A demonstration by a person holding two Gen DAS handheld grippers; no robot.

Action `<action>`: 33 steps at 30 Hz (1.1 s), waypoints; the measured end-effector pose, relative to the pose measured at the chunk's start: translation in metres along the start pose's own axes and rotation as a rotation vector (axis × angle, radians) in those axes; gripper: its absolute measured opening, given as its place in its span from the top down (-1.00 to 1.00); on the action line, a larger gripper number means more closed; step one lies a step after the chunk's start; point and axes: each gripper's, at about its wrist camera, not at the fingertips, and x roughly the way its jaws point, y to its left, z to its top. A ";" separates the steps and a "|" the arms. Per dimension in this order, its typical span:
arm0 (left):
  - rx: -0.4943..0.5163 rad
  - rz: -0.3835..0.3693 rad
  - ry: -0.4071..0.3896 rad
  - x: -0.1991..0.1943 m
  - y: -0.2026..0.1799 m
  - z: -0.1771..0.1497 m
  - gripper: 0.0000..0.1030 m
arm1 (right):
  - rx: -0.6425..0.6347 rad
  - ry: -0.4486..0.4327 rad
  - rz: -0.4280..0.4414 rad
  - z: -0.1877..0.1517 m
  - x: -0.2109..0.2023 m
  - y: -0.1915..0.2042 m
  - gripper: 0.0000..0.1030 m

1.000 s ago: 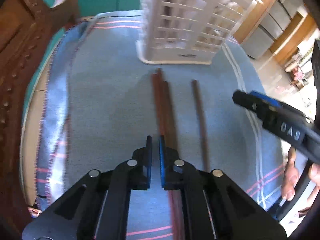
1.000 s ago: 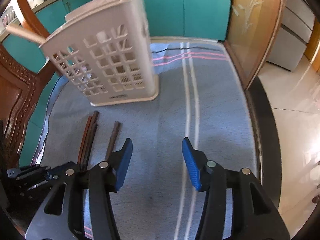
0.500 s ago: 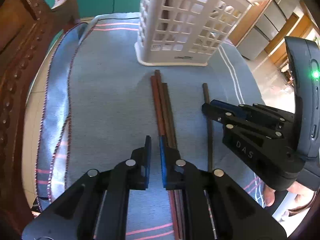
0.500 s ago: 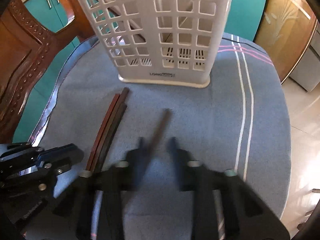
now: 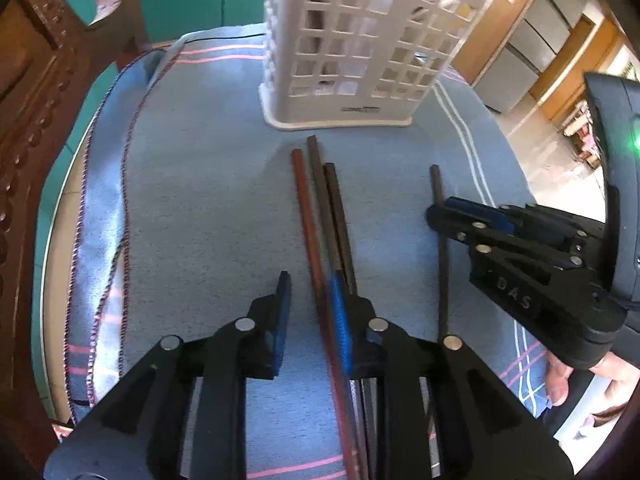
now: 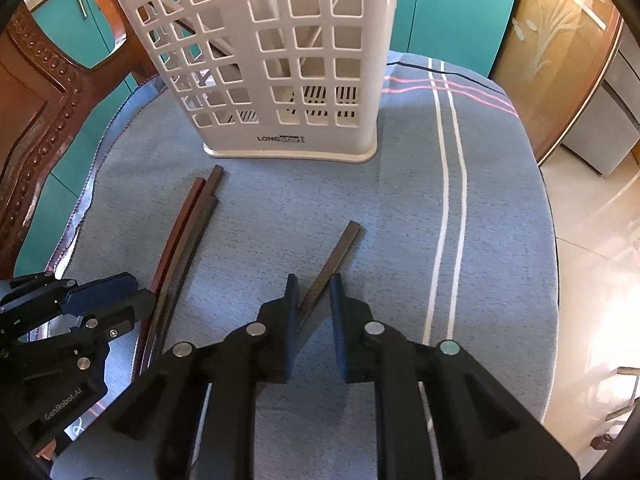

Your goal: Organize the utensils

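Three brown chopsticks point(image 5: 320, 192) point(image 6: 188, 232) lie side by side on the blue cloth in front of a white lattice utensil holder point(image 5: 352, 60) point(image 6: 280, 60). My left gripper point(image 5: 310, 280) point(image 6: 140, 294) is low over them, its jaws opening. The reddish chopstick runs between the jaws, close to the right pad and not pinched. A single dark chopstick point(image 5: 438, 184) point(image 6: 340, 248) lies apart to the right. My right gripper point(image 6: 314, 280) point(image 5: 438, 210) straddles it with narrow, slightly opening jaws, and a gap shows on either side of the stick.
The blue striped cloth point(image 6: 400, 200) covers a round table whose edge drops off at the right. A carved wooden chair point(image 5: 24, 120) point(image 6: 36, 120) stands at the left. Utensils lean inside the holder. A person's hand point(image 5: 560, 376) holds the right gripper.
My right gripper swung left and came down over the single chopstick, its wide jaws narrowing around it. My left gripper's shut jaws have parted beside the reddish chopstick.
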 end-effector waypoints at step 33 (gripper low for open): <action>0.085 0.155 -0.011 0.009 -0.008 0.008 0.53 | -0.049 0.019 -0.003 -0.002 0.005 0.016 0.56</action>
